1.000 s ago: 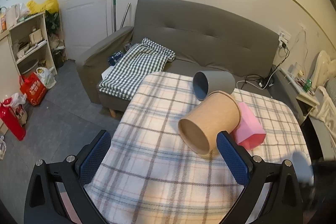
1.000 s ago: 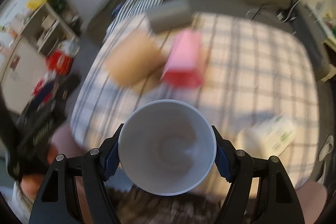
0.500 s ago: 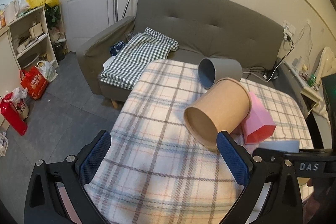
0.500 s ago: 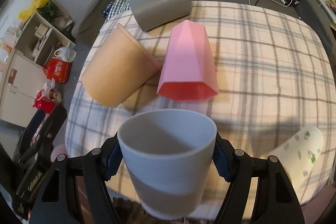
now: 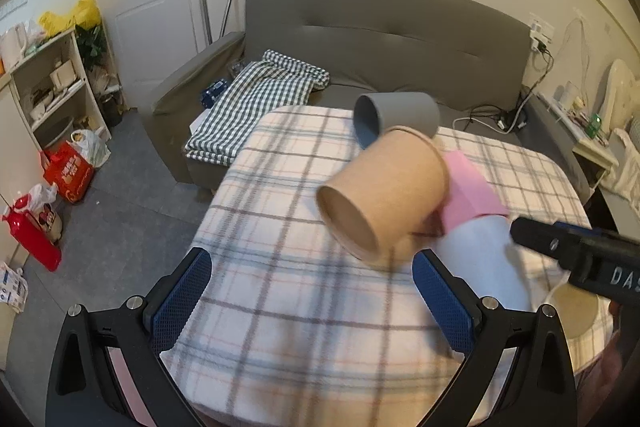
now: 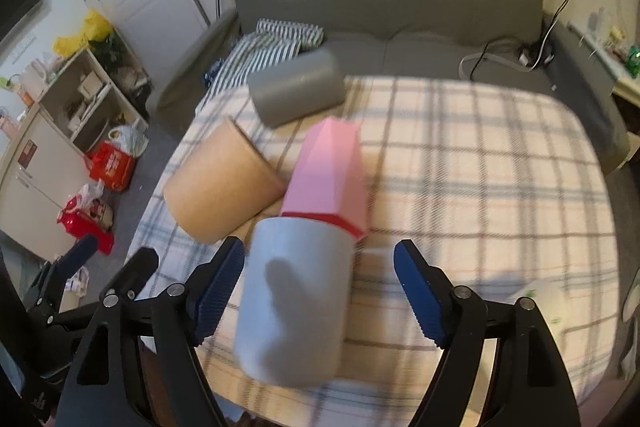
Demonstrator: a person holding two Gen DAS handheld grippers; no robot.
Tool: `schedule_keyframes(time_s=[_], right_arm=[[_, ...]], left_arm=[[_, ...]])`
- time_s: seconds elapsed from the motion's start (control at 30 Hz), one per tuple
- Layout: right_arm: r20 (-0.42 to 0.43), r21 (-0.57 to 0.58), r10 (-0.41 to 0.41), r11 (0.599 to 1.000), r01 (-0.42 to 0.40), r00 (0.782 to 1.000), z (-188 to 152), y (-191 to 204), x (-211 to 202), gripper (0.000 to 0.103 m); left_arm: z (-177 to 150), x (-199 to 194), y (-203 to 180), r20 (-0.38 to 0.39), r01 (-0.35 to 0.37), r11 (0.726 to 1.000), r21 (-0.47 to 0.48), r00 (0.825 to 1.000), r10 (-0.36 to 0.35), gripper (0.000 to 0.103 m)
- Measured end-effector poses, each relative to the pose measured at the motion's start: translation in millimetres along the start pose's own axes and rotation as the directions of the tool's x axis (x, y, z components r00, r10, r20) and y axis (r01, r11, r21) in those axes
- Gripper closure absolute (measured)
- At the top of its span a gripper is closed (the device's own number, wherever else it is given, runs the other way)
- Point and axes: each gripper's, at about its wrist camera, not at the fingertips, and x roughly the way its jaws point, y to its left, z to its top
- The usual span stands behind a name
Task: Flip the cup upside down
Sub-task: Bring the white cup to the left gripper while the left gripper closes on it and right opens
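Your right tongs (image 6: 318,291) gape wide around the pale cup (image 6: 296,301) (grasping nothing); withdraw straight back without nudging it. Left tongs (image 5: 312,303) open, empty.

Cup (image 6: 296,303) on table (image 6: 500,187), before carton (image 6: 330,171)

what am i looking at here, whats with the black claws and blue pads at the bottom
There is no robot here. A person holds a two-finger tool in each hand, and each tool has a camera looking along its fingers. One picture is from the left tool, the other from the right tool. Both tools are open and grip nothing. On the checked table a brown cup, a pink cup and a grey cup lie on their sides. A white cup stands between the right tool's fingers, apparently mouth down, though it is blurred.
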Motion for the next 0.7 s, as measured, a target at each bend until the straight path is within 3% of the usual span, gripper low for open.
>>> schedule_keyframes(time_s=[0.17, 0.33, 0.43, 0.7], right_arm=[[0.108, -0.010, -0.063, 0.998, 0.064, 0.992, -6, -23, -34, 0.021], [0.161, 0.001, -0.100, 0.995, 0.101, 0.982, -15, -49, -53, 0.015], [0.183, 0.010, -0.126, 0.992, 0.126, 0.975, -19, -60, -60, 0.006], [0.196, 0.043, -0.172, 0.985, 0.166, 0.965, -27, -84, -61, 0.000]], left_arm=[[-3, -16, -25, 0.010, 0.037, 0.999, 0.020, 0.999, -0.037, 0.000], [-8, -27, -56, 0.010, 0.074, 0.996, 0.047, 0.997, -0.075, 0.000], [-13, -29, -72, 0.004, 0.093, 0.994, 0.061, 0.996, -0.093, 0.000], [-25, -17, -95, -0.050, 0.129, 0.989, 0.068, 0.991, -0.126, 0.000]])
